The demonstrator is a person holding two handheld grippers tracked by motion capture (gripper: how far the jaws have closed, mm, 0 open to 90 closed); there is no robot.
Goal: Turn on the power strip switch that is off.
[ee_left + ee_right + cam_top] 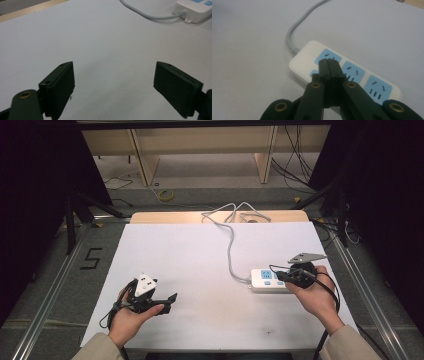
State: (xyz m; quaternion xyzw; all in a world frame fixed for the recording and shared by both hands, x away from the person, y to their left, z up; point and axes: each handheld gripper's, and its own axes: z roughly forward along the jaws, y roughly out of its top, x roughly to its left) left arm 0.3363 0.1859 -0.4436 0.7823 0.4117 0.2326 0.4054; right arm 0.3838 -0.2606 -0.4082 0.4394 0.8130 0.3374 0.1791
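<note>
A white power strip (262, 280) with blue sockets lies on the white sheet at the right, and its grey cable (231, 249) runs off toward the back edge. My right gripper (278, 275) is shut with nothing between its jaws. In the right gripper view its tips (329, 61) hang over the cable end of the strip (358, 71), near the first blue socket; I cannot tell whether they touch. My left gripper (169, 303) rests low at the front left, open and empty (113, 65), pointing toward the strip (195, 7).
The white sheet (200, 260) covers a wooden table whose bare edge (170, 216) shows at the back. Beyond lie the floor with loose cables (165, 195) and wooden shelving. Metal rails (55, 285) run along both sides.
</note>
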